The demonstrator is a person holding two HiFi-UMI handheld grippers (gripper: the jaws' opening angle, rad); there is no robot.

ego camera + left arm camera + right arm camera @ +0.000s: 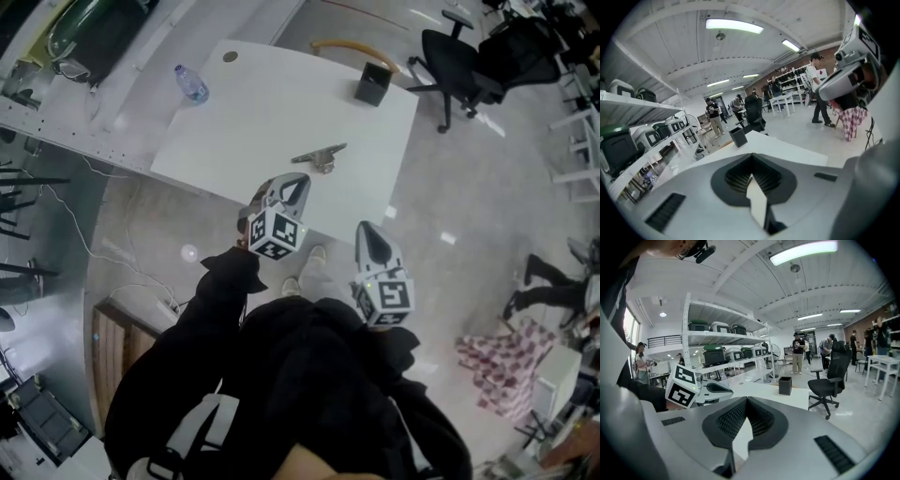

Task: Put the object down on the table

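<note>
A small metal object point(321, 156) lies on the white table point(262, 122), near its front middle, with no gripper touching it. My left gripper point(296, 180) hovers at the table's near edge, just short of that object, jaws shut and empty. My right gripper point(368, 231) is held lower and to the right, off the table over the floor, also shut on nothing. In the left gripper view the shut jaws point(751, 158) point across the table top point(787, 149). In the right gripper view the shut jaws point(746, 400) sit beside the left gripper point(710, 391).
A water bottle point(190, 84) stands at the table's far left and a black box point(372, 84) at its far right. A black office chair point(459, 64) stands beyond the table's right side. Shelving point(722, 350) lines the left. A checked cloth point(506, 361) lies on the floor.
</note>
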